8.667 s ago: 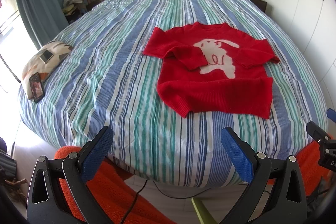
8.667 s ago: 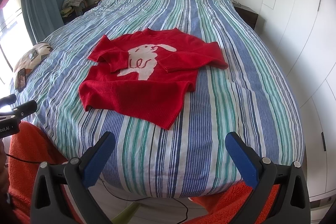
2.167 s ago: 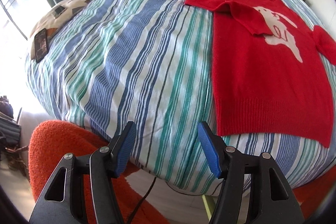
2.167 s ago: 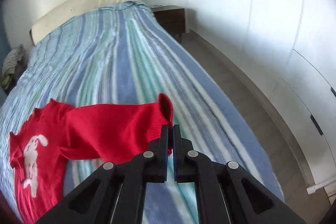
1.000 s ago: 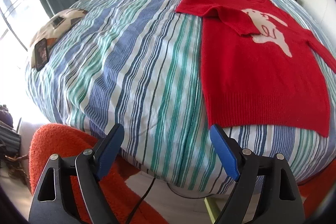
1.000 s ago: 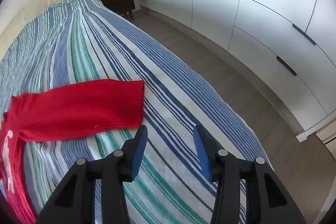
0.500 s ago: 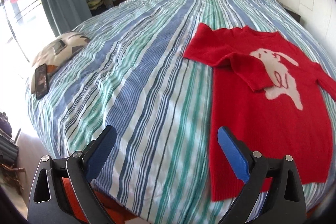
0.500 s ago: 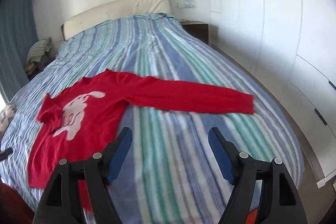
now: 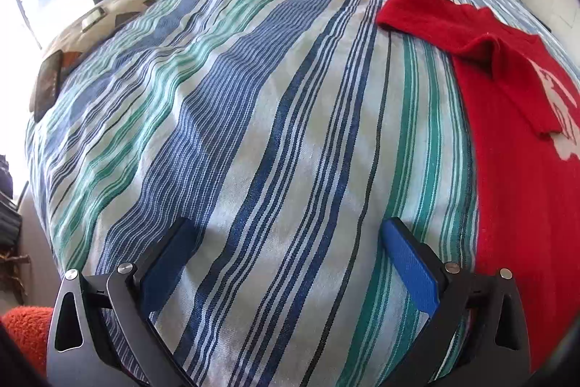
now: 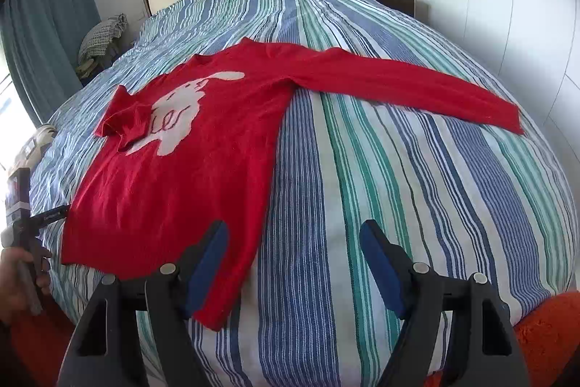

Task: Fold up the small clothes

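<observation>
Item: red sweater point(image 10: 181, 184), white rabbit motif, lying face up on the striped bed point(image 10: 417, 191). Your right-side sleeve point(image 10: 409, 86) is stretched out flat toward the far edge of the bed; the other sleeve point(image 10: 123, 118) is doubled over the chest and partly covers the motif. The hem runs along the near edge of the mattress.

Left hand-held gripper point(image 9: 286, 260): its jaws have just been opening and now stand wide, nothing between them, over bare bedspread beside the sweater's side edge.

Right hand-held gripper point(image 10: 293, 252): jaws apart and empty after their recent widening, hovering over the hem corner, one finger above the knit, the other above the bedspread.

Also present: a patterned cushion point(image 9: 94, 24) with a phone point(image 9: 47, 86) on it, well apart from the garment.

Risks, as judged from here:
- You could pinch bedspread along with knit, since the sweater lies flat on it; the fold would then drag the cover.
- The crumpled sleeve, left unspread, would likely trap a lump inside any fold.
- The hem sits near the mattress edge; a careless tug may slide it off.
</observation>
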A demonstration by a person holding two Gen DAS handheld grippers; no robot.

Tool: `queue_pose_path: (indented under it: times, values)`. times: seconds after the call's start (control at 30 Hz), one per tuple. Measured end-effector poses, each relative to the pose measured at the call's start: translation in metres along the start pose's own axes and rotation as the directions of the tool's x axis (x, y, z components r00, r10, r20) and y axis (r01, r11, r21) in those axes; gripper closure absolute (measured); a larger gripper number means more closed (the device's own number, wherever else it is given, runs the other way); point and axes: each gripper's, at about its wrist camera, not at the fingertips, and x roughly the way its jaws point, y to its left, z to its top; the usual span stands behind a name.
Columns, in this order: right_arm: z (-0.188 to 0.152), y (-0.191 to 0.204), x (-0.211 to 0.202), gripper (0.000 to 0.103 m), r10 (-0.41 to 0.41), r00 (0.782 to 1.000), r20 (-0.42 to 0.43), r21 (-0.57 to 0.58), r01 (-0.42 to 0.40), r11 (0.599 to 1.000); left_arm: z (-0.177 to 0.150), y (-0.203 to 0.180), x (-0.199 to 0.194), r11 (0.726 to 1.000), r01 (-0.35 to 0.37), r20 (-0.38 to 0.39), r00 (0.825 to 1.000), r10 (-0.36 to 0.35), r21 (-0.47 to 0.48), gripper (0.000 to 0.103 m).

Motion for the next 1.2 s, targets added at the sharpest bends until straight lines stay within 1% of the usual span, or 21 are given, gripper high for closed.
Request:
queue_pose_path:
  times: [0.07, 0.2, 0.23, 0.3, 0.37, 0.43, 0.47, 0.5, 0.53, 0.57, 0.63, 0.7, 0.8, 0.83, 0.87, 0.9, 0.97, 1.0, 1.1, 1.13, 1.2]
  values:
    - [0.000, 0.001, 0.004, 0.029, 0.005, 1.000, -0.012, -0.001, -0.005, 1.000, 0.000, -0.001, 0.000, 0.999, -0.001, 0.007, 1.000, 0.001, 0.039, 0.000]
    - [0.000, 0.002, 0.000, 0.029, 0.017, 1.000, -0.001, -0.012, -0.017, 1.000, 0.018, 0.007, -0.012, 0.998, 0.024, -0.058, 0.998, -0.021, 0.058, 0.002]
    - [0.000, 0.002, -0.002, 0.029, 0.021, 1.000, 0.005, -0.012, -0.021, 1.000, 0.024, 0.009, -0.026, 0.998, 0.010, -0.022, 1.000, -0.009, 0.059, 0.002]
    - [-0.002, 0.002, -0.004, 0.029, 0.023, 1.000, 0.011, -0.013, -0.023, 1.000, 0.042, 0.005, -0.064, 0.995, 0.013, 0.114, 0.993, -0.024, 0.095, 0.001]
    - [-0.002, 0.001, 0.001, 0.029, 0.031, 1.000, -0.002, -0.012, -0.031, 0.999, 0.062, -0.014, -0.093, 0.983, 0.079, 0.202, 0.973, -0.112, 0.166, 0.001]
    - [0.000, 0.002, 0.006, 0.029, 0.044, 0.999, -0.016, -0.008, -0.044, 0.999, 0.079, -0.045, -0.110, 0.943, 0.187, 0.209, 0.946, -0.248, 0.274, 0.001]
    - [0.000, 0.003, 0.008, 0.029, 0.050, 0.999, -0.019, -0.006, -0.050, 0.999, 0.085, -0.067, -0.114, 0.906, 0.238, 0.188, 0.930, -0.317, 0.351, 0.001]
    - [0.000, 0.003, 0.009, 0.029, 0.055, 0.998, -0.020, -0.005, -0.056, 0.998, 0.088, -0.094, -0.114, 0.855, 0.265, 0.155, 0.918, -0.365, 0.445, 0.001]
    - [0.000, 0.004, 0.009, 0.029, 0.059, 0.998, -0.020, -0.005, -0.059, 0.998, 0.088, -0.116, -0.110, 0.811, 0.267, 0.126, 0.916, -0.382, 0.521, 0.001]
    - [0.000, 0.004, 0.008, 0.029, 0.062, 0.998, -0.019, -0.006, -0.062, 0.998, 0.086, -0.140, -0.101, 0.760, 0.251, 0.093, 0.921, -0.378, 0.600, 0.003]
    - [-0.001, 0.002, 0.006, 0.029, 0.064, 0.998, -0.018, 0.002, -0.064, 0.998, 0.081, -0.174, -0.075, 0.693, 0.217, 0.031, 0.945, -0.327, 0.688, 0.027]
    - [-0.003, -0.001, 0.005, 0.029, 0.066, 0.998, -0.021, 0.019, -0.066, 0.998, 0.078, -0.195, -0.048, 0.659, 0.232, -0.045, 0.957, -0.288, 0.715, 0.030]
    - [-0.003, -0.007, 0.005, 0.029, 0.061, 0.998, -0.027, 0.051, -0.060, 0.997, 0.072, -0.211, -0.025, 0.620, 0.229, -0.068, 0.960, -0.272, 0.751, 0.030]
    - [-0.003, -0.009, 0.006, 0.029, 0.059, 0.998, -0.028, 0.057, -0.057, 0.997, 0.065, -0.214, -0.023, 0.610, 0.234, -0.071, 0.958, -0.280, 0.757, 0.041]
    - [-0.003, -0.010, 0.006, 0.029, 0.057, 0.998, -0.029, 0.063, -0.055, 0.997, 0.065, -0.214, -0.021, 0.609, 0.257, -0.087, 0.952, -0.295, 0.750, 0.060]
    - [-0.002, -0.010, 0.007, 0.029, 0.056, 0.998, -0.030, 0.066, -0.054, 0.996, 0.071, -0.212, -0.018, 0.630, 0.282, -0.112, 0.949, -0.296, 0.723, 0.097]
    - [-0.002, -0.009, 0.008, 0.029, 0.057, 0.998, -0.032, 0.065, -0.055, 0.996, 0.094, -0.192, -0.026, 0.721, 0.305, -0.083, 0.941, -0.327, 0.622, 0.100]
    - [-0.002, -0.008, 0.007, 0.029, 0.056, 0.998, -0.031, 0.061, -0.054, 0.997, 0.113, -0.167, -0.034, 0.783, 0.316, -0.041, 0.936, -0.350, 0.536, 0.100]
    - [-0.002, -0.006, 0.006, 0.029, 0.057, 0.998, -0.027, 0.044, -0.056, 0.997, 0.167, -0.067, -0.047, 0.917, 0.328, 0.075, 0.933, -0.352, 0.227, 0.100]
    - [-0.002, -0.005, 0.006, 0.029, 0.058, 0.998, -0.026, 0.040, -0.057, 0.998, 0.181, -0.027, -0.046, 0.943, 0.315, 0.107, 0.939, -0.326, 0.111, 0.100]
    - [-0.001, -0.003, 0.007, 0.029, 0.060, 0.998, -0.027, 0.032, -0.059, 0.998, 0.199, 0.048, -0.036, 0.962, 0.251, 0.132, 0.963, -0.236, -0.109, 0.100]
